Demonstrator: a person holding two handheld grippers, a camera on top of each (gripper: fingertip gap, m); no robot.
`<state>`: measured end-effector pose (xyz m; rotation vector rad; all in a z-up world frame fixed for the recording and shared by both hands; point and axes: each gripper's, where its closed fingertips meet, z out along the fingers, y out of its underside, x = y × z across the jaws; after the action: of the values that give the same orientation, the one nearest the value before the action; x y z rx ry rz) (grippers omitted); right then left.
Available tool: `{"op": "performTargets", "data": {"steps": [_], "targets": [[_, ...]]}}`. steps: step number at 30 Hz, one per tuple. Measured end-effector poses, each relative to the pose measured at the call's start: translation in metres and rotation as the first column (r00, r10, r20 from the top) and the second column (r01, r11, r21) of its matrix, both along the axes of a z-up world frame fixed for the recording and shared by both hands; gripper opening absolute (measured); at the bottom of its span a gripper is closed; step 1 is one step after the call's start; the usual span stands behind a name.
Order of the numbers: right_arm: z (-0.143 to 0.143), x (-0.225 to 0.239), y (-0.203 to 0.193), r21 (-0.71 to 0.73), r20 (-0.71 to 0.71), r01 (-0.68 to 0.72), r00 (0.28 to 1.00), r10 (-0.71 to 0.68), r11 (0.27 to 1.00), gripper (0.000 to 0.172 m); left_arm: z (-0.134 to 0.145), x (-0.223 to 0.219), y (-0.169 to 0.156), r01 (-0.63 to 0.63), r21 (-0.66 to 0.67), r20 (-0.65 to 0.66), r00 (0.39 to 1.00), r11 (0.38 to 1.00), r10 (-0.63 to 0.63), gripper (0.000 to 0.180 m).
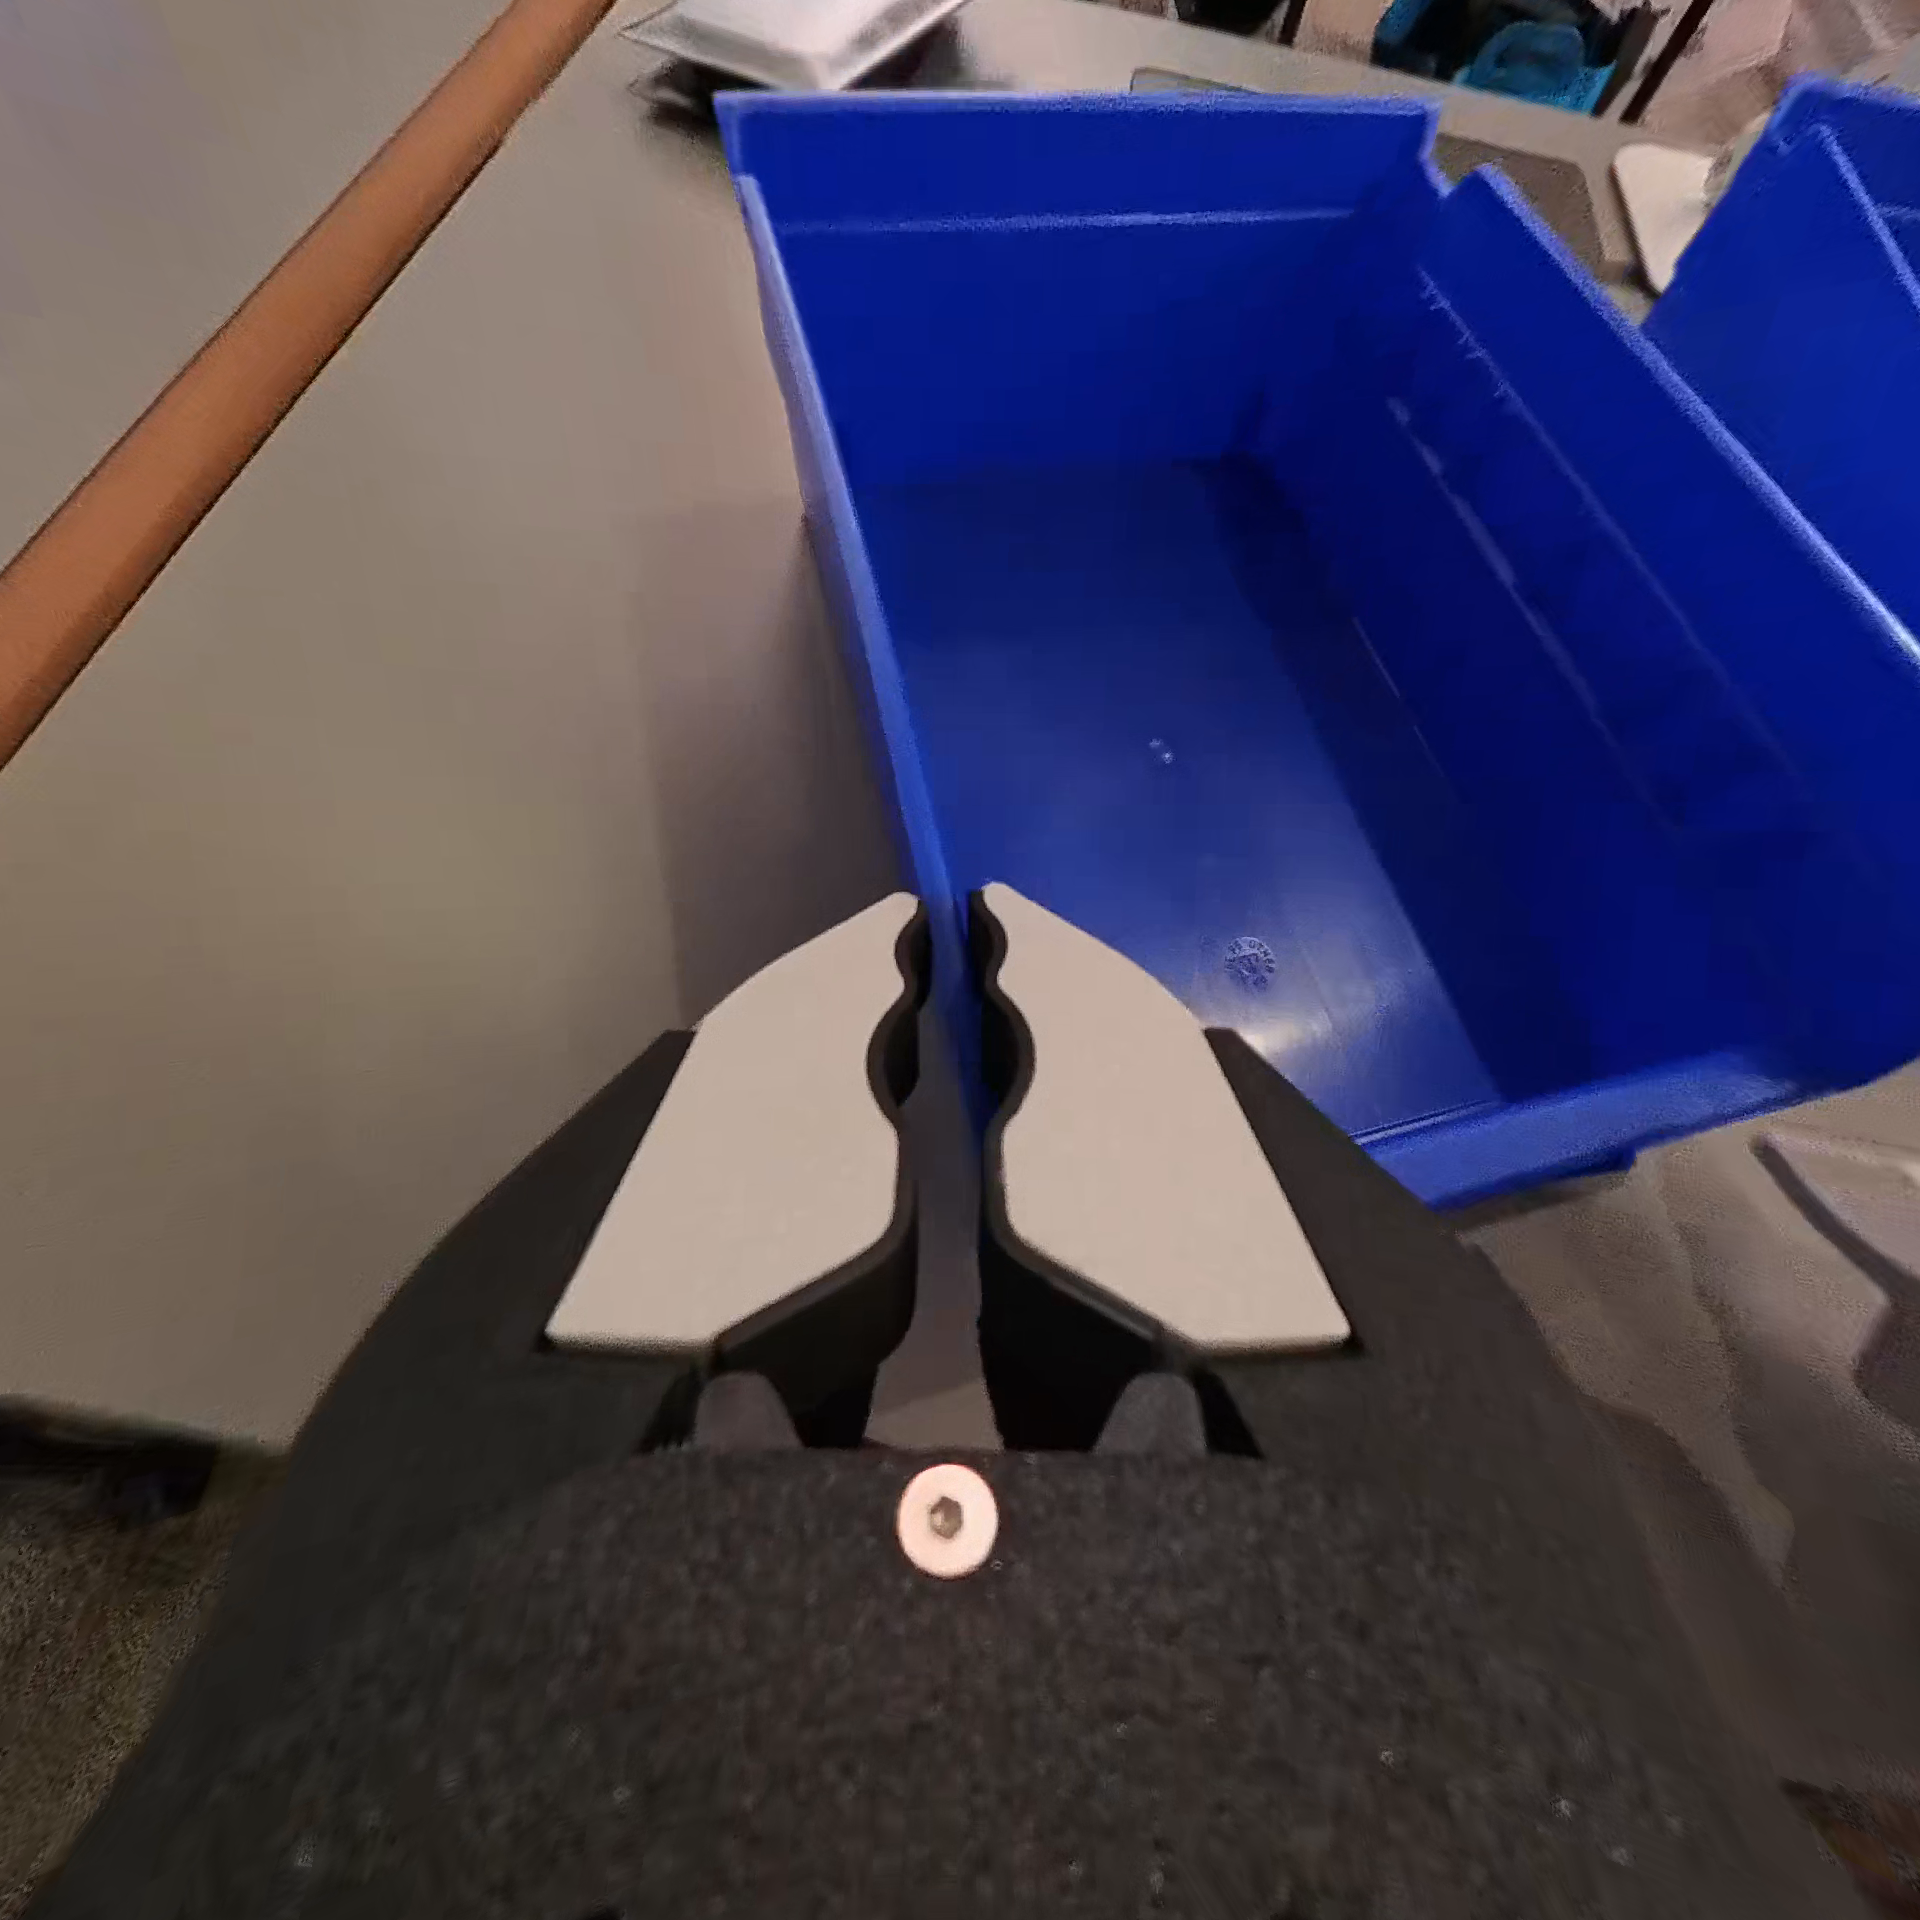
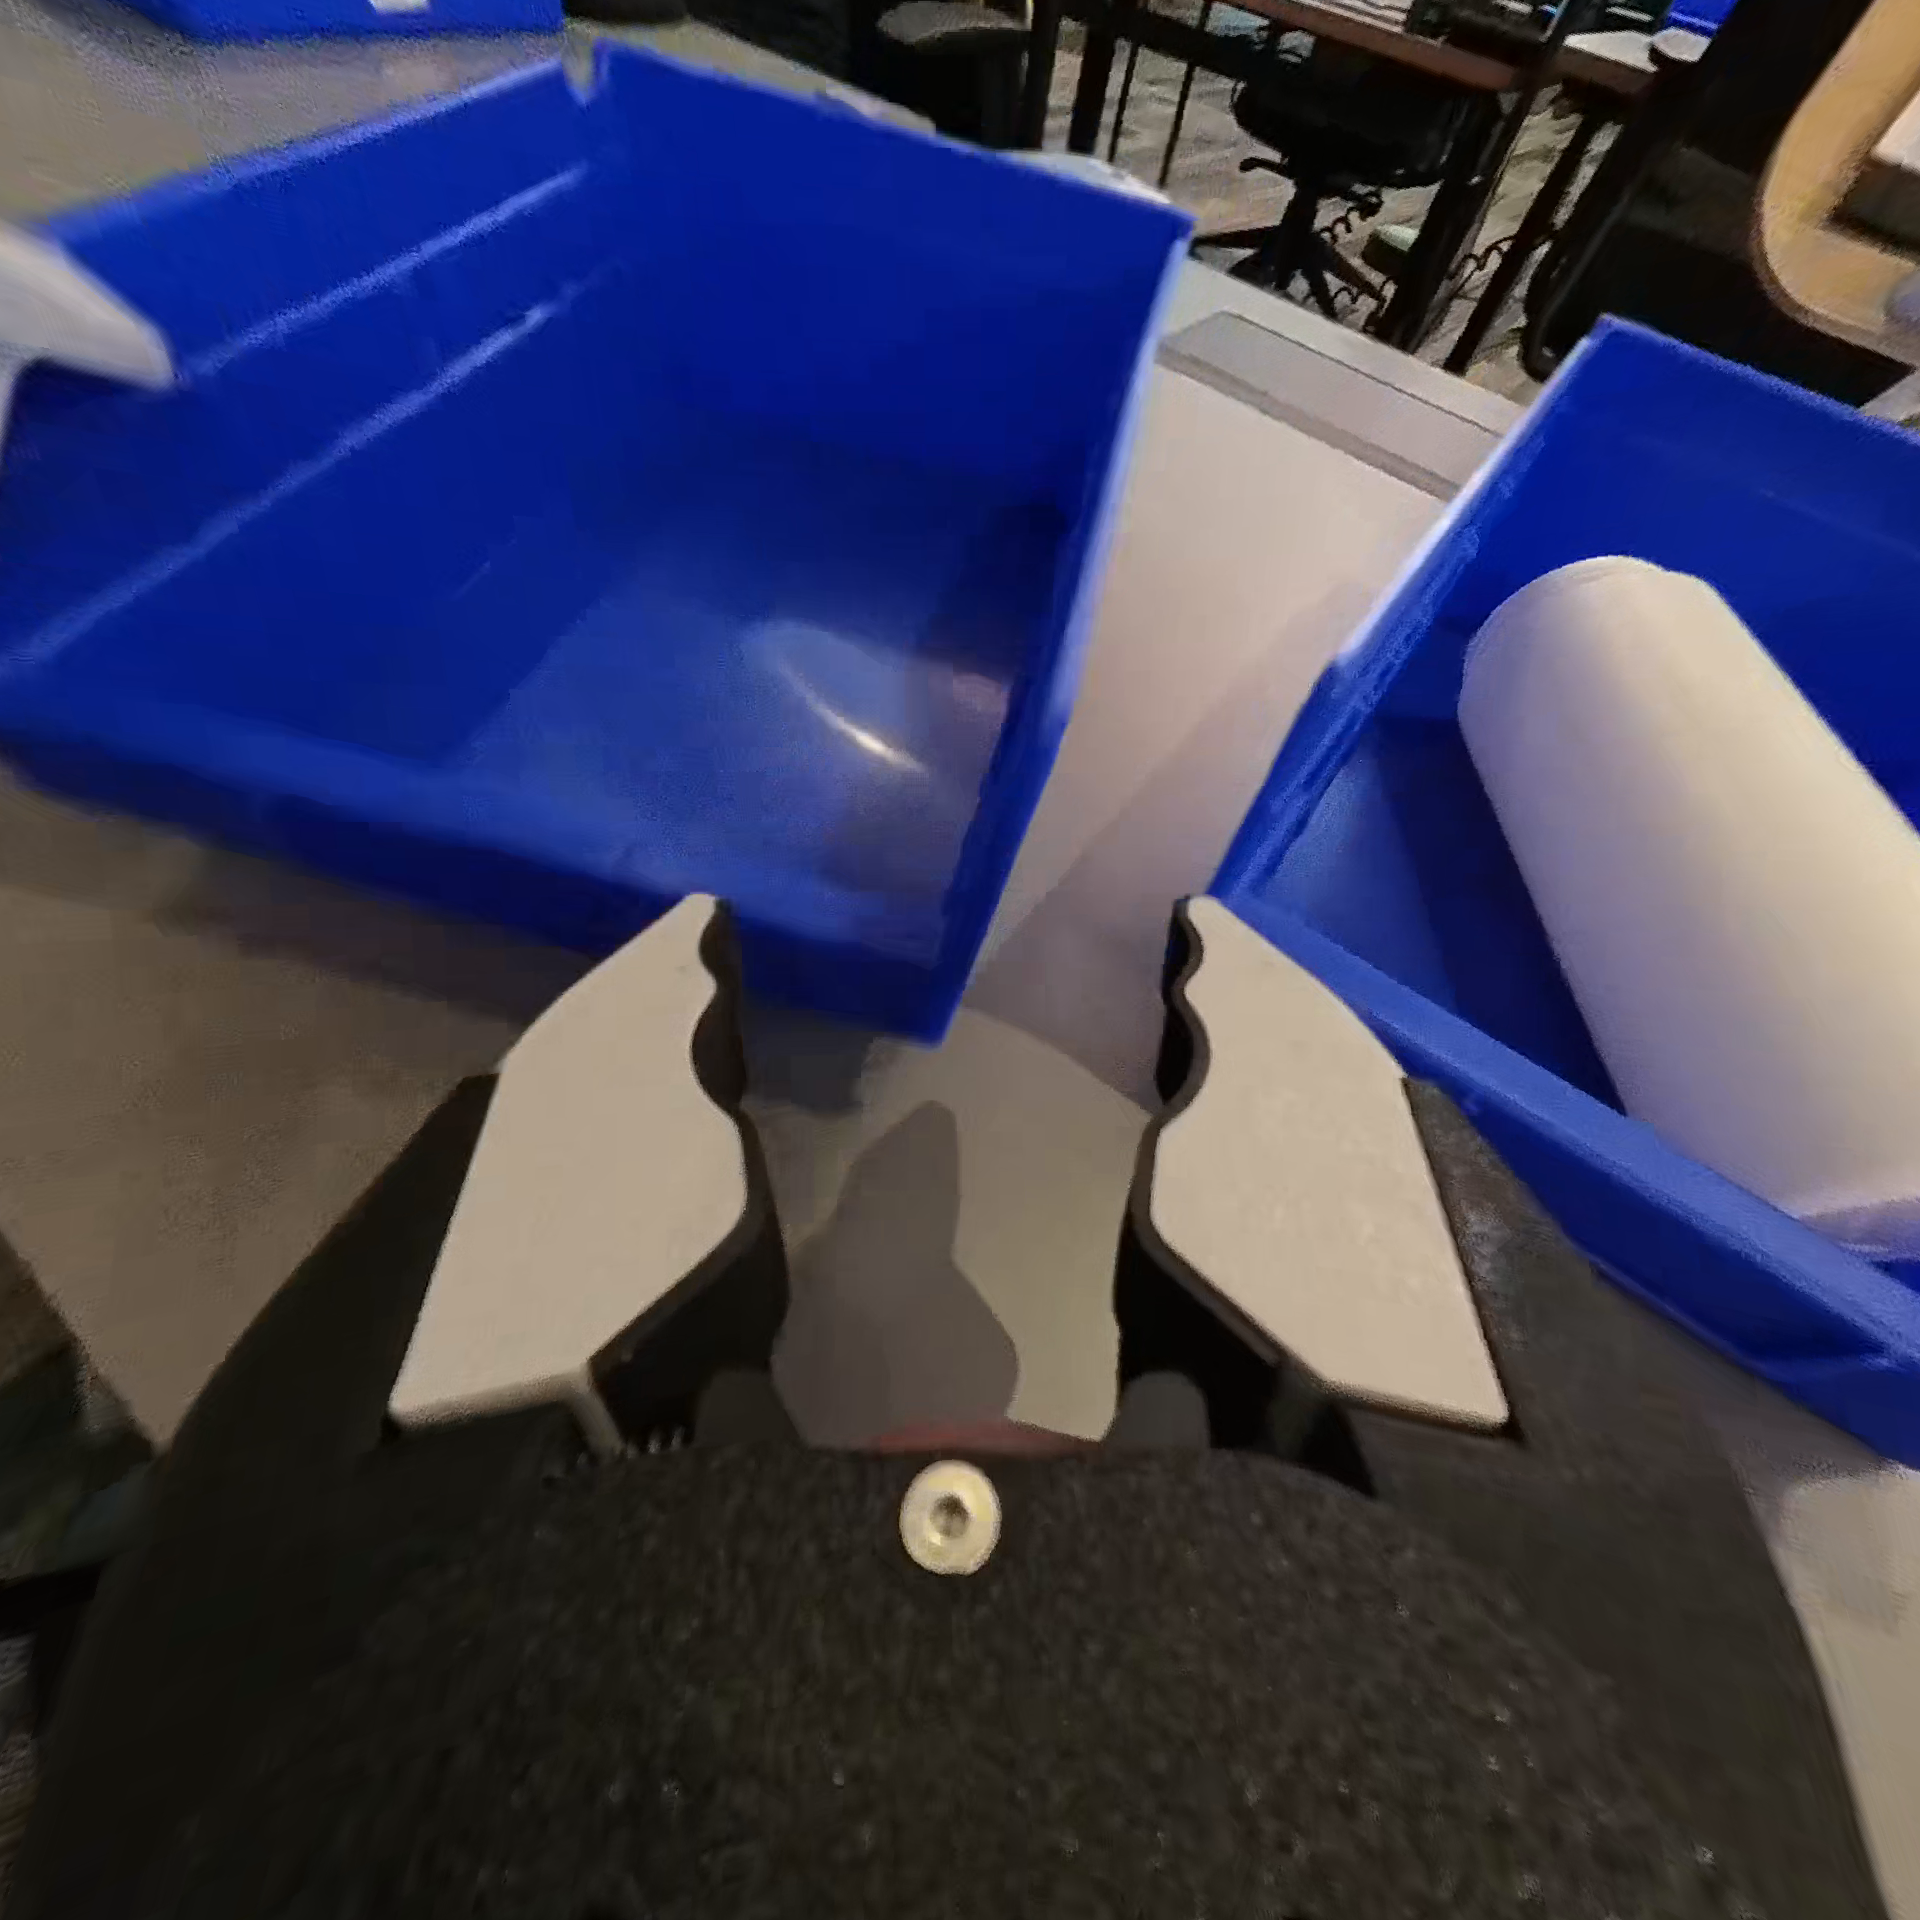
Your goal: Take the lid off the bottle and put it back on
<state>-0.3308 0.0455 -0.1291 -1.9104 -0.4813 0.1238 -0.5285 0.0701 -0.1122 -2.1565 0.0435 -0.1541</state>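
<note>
A white bottle (image 2: 1683,883) lies on its side in a blue bin (image 2: 1538,1184) at the right of the right wrist view; I cannot make out its lid. My right gripper (image 2: 951,914) is open and empty, above the table between that bin and an empty blue bin (image 2: 1091,520), whose near corner lies below its fingers. My left gripper (image 1: 945,904) is shut on the left wall of the empty bin (image 1: 1091,312), with the thin blue wall between its pads. A grey finger of the left gripper (image 2: 83,322) shows at that bin's far side in the right wrist view.
The bins stand on a grey table (image 1: 416,727) with a brown edge (image 1: 260,343) at the left. The second bin's corner (image 1: 1808,312) shows at the right of the left wrist view. Chairs and desks (image 2: 1351,156) stand beyond the table.
</note>
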Motion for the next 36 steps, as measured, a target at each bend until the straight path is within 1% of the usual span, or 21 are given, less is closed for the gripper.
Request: {"op": "performTargets", "data": {"steps": [2,3,4,5,7,8,10,12,15,17,20,23,25,27,29,30,33,35,36], "targets": [[0.000,-0.010,-0.003,-0.027,-0.067,-0.036,0.997,0.034,0.999,0.080,0.001,-0.003,-0.023,-0.010,0.014,0.032,0.999,1.000,0.010,0.006],[-0.002,-0.012,-0.003,-0.039,-0.083,-0.032,0.996,0.028,0.999,0.076,0.001,-0.003,-0.033,-0.018,0.022,0.055,0.998,1.000,0.016,0.005],[-0.003,-0.015,-0.004,-0.047,-0.085,-0.041,0.996,0.037,0.998,0.063,0.001,-0.002,-0.041,-0.022,0.033,0.073,0.997,0.999,0.019,0.005],[-0.003,-0.023,-0.010,-0.061,-0.105,-0.099,0.990,0.092,0.993,0.047,0.002,-0.002,-0.047,-0.029,0.044,0.083,0.996,0.999,0.025,0.005],[0.000,-0.019,-0.015,-0.105,-0.138,-0.079,0.988,0.065,0.991,0.018,0.003,-0.004,-0.058,-0.063,0.062,0.063,0.996,0.996,0.059,0.005],[0.003,-0.014,-0.016,-0.112,-0.133,-0.066,0.990,0.051,0.991,0.008,0.003,-0.003,-0.063,-0.066,0.068,0.067,0.996,0.995,0.062,0.005],[0.010,-0.008,-0.020,-0.120,-0.102,-0.057,0.994,0.045,0.991,0.006,0.006,0.004,-0.072,-0.066,0.077,0.086,0.994,0.995,0.060,0.005],[0.023,-0.001,-0.024,-0.089,-0.076,-0.058,0.996,0.051,0.994,0.005,0.017,0.012,-0.078,-0.059,0.106,0.069,0.996,0.993,0.052,0.005],[0.058,0.020,-0.029,0.013,-0.083,-0.049,0.995,0.050,0.999,0.005,0.053,0.035,-0.078,-0.025,0.189,0.065,0.998,0.982,0.013,0.006],[0.085,0.044,-0.029,0.078,-0.095,-0.018,0.995,0.025,0.997,0.005,0.081,0.061,-0.072,0.022,0.241,0.038,0.999,0.970,-0.032,0.006],[0.122,0.099,-0.023,0.148,-0.150,0.082,0.987,-0.060,0.986,0.004,0.121,0.118,-0.053,0.112,0.302,-0.001,0.993,0.947,-0.117,0.006],[0.151,0.171,-0.009,0.192,-0.191,0.208,0.967,-0.171,0.959,0.004,0.151,0.193,-0.025,0.199,0.335,-0.050,0.980,0.921,-0.193,0.007],[0.161,0.232,-0.001,0.200,-0.194,0.309,0.943,-0.271,0.930,0.003,0.163,0.254,-0.008,0.271,0.343,-0.069,0.962,0.900,-0.263,0.007],[0.164,0.294,0.002,0.188,-0.210,0.395,0.911,-0.356,0.899,0.003,0.167,0.318,0.006,0.335,0.336,-0.071,0.941,0.880,-0.331,0.007],[0.160,0.355,-0.001,0.168,-0.234,0.466,0.875,-0.424,0.869,0.003,0.162,0.381,0.016,0.389,0.316,-0.050,0.918,0.865,-0.394,0.007],[0.155,0.385,-0.004,0.156,-0.254,0.502,0.852,-0.457,0.851,0.003,0.156,0.412,0.019,0.414,0.302,-0.046,0.906,0.859,-0.420,0.007],[0.141,0.468,-0.020,0.125,-0.337,0.610,0.768,-0.545,0.782,0.004,0.124,0.497,0.017,0.485,0.242,-0.025,0.869,0.840,-0.494,0.007],[0.128,0.513,-0.031,0.098,-0.404,0.655,0.715,-0.571,0.750,0.005,0.101,0.543,0.012,0.516,0.206,-0.008,0.851,0.832,-0.526,0.007],[0.117,0.533,-0.035,0.074,-0.396,0.671,0.699,-0.595,0.738,0.005,0.089,0.561,0.010,0.526,0.184,-0.001,0.845,0.830,-0.535,0.007]]}}
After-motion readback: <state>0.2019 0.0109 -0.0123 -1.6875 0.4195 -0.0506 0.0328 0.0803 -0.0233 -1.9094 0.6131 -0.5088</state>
